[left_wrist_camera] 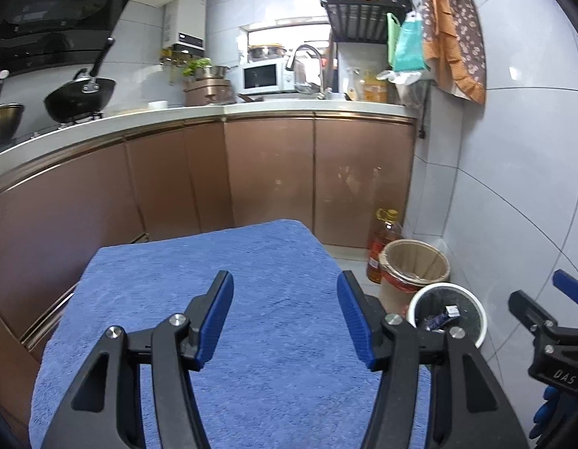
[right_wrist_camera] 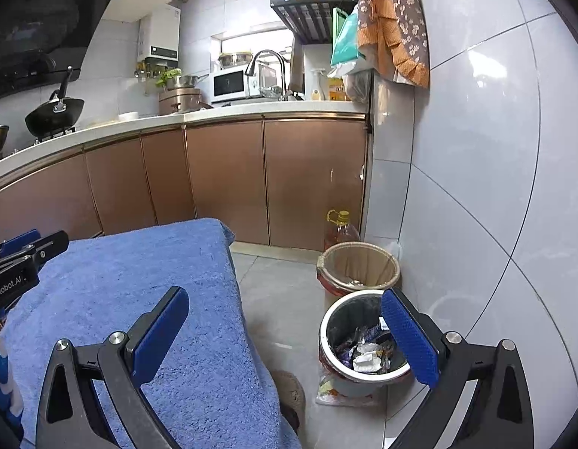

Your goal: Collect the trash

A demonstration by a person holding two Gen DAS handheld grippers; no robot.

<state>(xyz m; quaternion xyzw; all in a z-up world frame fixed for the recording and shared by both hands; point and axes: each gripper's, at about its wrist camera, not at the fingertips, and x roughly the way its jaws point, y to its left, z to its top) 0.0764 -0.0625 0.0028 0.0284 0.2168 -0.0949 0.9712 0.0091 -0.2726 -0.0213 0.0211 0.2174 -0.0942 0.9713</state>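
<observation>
A white-rimmed trash bin (right_wrist_camera: 328,321) stands on the floor right of the table; it holds crumpled wrappers and paper (right_wrist_camera: 365,353). It also shows in the left wrist view (left_wrist_camera: 476,307). My left gripper (left_wrist_camera: 285,316) is open and empty above the blue towel (left_wrist_camera: 251,262) that covers the table. My right gripper (right_wrist_camera: 285,333) is open and empty, its left finger over the towel's (right_wrist_camera: 139,269) right edge and its right finger over the bin. No trash shows on the towel.
A second bin with a tan liner (right_wrist_camera: 360,265) stands behind the white one, with an oil bottle (right_wrist_camera: 341,228) by the wall. Brown cabinets (right_wrist_camera: 229,176) and a counter with stove, wok (left_wrist_camera: 79,97) and sink lie ahead. A tiled wall (right_wrist_camera: 494,149) is close on the right.
</observation>
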